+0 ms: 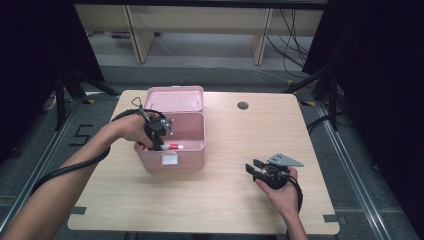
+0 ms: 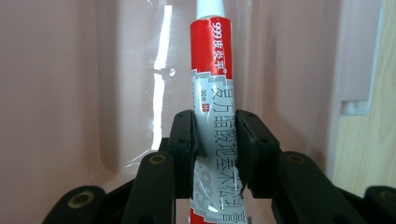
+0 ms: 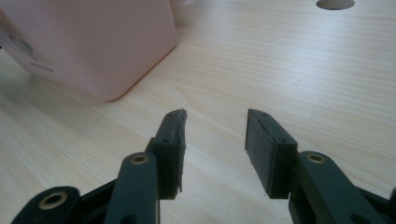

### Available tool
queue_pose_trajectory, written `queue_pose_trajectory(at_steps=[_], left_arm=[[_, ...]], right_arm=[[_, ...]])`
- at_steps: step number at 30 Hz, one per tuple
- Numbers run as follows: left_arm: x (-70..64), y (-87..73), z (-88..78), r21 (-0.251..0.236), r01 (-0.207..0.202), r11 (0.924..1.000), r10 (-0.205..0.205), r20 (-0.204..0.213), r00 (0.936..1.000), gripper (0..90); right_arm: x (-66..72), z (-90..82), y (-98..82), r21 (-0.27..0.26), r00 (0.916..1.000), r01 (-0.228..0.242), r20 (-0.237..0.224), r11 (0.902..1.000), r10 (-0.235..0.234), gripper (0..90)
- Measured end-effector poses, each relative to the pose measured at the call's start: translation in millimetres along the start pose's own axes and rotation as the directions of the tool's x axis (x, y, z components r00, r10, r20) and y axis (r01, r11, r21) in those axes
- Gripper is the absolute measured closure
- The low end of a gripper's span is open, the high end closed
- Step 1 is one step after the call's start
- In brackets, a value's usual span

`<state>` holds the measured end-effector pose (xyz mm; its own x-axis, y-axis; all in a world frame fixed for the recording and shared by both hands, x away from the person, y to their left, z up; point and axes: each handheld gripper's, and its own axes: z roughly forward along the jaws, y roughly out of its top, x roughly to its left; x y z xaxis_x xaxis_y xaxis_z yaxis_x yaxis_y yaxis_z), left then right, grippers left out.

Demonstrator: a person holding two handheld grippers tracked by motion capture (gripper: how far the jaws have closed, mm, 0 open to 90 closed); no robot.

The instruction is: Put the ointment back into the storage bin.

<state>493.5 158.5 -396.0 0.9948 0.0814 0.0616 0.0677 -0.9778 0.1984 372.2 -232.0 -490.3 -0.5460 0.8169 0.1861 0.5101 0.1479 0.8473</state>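
High view: the left gripper [image 1: 159,131] holds a red, white and silver ointment tube [image 1: 172,147] over the open pink plastic lidded box [image 1: 192,155] on the pale wooden surface [image 1: 225,200]; the right gripper [image 1: 260,170] rests well apart. Left gripper view: the jaws are clenched on the tube's [image 2: 215,116] silver body, with the box interior behind. Right gripper view: the jaws stand released and empty above the surface [image 3: 280,70], near the box [image 3: 93,46]. The step appears to be placing or removing the tube; either calls for a steady vertical move.
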Motion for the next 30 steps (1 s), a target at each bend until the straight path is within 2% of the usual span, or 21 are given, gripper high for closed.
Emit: queue_pose_trajectory(at_steps=[11,14,15,20,24,30], left_arm=[[1.4,0.0,2.6,-0.001,0.015,0.9999,-0.015,0.007,0.9999,68.5],[1.3,0.4,3.9,-0.001,0.022,0.9997,-0.022,0.011,0.9997,68.5],[1.3,0.5,4.1,0.001,0.026,0.9997,-0.026,0.012,0.9996,68.5],[3.6,1.1,5.3,0.007,0.012,0.9999,-0.012,0.007,0.9999,68.5],[4.6,0.5,6.2,0.006,0.019,0.9998,-0.019,0.010,0.9998,68.5],[4.9,-1.4,8.6,0.009,0.028,0.9996,-0.029,0.015,0.9995,68.4]], right_arm=[[-0.5,-1.0,0.1,0.000,0.9998,0.015,0.010,0.9999,-0.015,59.0],[-0.5,-1.1,0.2,0.001,0.9998,0.014,0.012,0.9999,-0.014,59.0],[0.1,0.0,0.1,-0.001,1.0000,0.001,-0.001,1.0000,-0.001,59.0],[-0.1,-0.7,0.2,0.009,1.0000,0.001,0.001,1.0000,-0.001,59.0],[-0.9,-1.6,0.4,0.009,0.9998,0.017,0.006,0.9998,-0.017,59.0],[0.1,-0.5,-0.1,0.004,1.0000,0.006,0.001,1.0000,-0.006,59.0]])
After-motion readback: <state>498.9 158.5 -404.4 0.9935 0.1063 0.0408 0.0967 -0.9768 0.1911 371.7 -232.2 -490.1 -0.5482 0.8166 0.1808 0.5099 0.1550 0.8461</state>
